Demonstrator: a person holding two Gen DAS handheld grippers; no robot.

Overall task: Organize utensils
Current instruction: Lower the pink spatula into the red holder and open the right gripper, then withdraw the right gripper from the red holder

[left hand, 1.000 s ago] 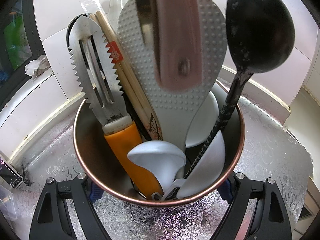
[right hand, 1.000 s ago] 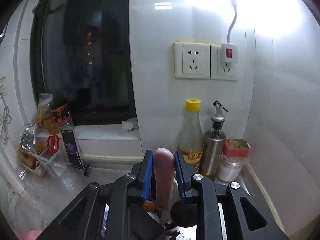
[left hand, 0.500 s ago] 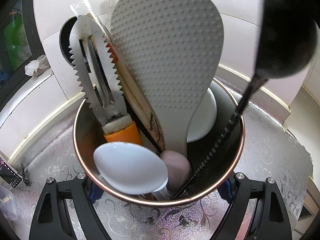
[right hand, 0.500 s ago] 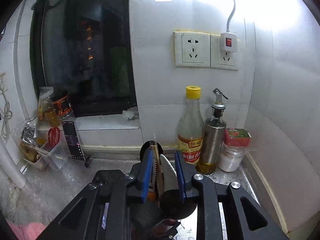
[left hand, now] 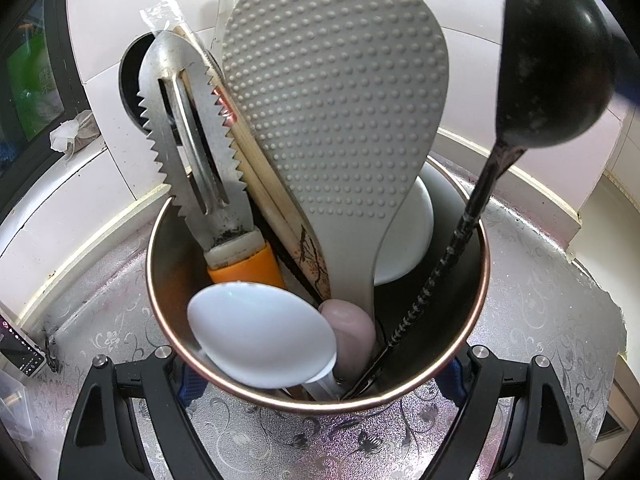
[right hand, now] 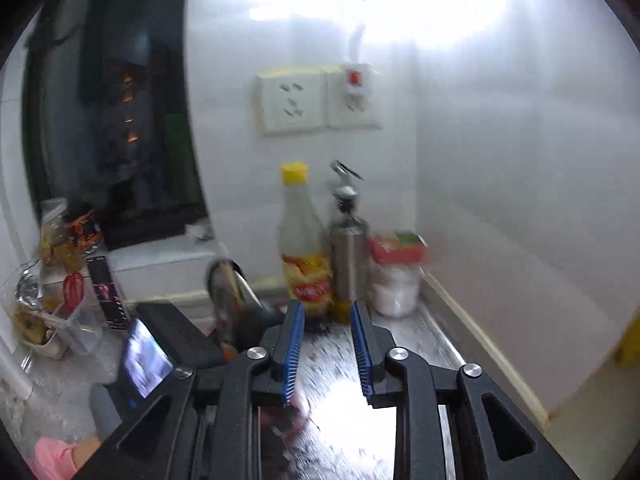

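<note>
Around the utensil cup (left hand: 460, 354) the left hand-held gripper (left hand: 318, 376) clamps, while the right hand-held gripper (right hand: 326, 344) is opening, empty.

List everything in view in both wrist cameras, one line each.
Round metal utensil holder: one, copper-rimmed, on the patterned counter.
Dimpled rice paddle: one, grey, in holder.
Black ladle: one, leaning right.
Serrated metal scraper: one, orange handle, left.
Wooden chopsticks: a bundle, centre.
White spoon: one, front.
Pink handle: one, front.
Yellow-capped bottle: one, by wall.
Steel oil dispenser: one, beside it.
Left gripper: shut on holder.
Right gripper: empty, opening.
</note>
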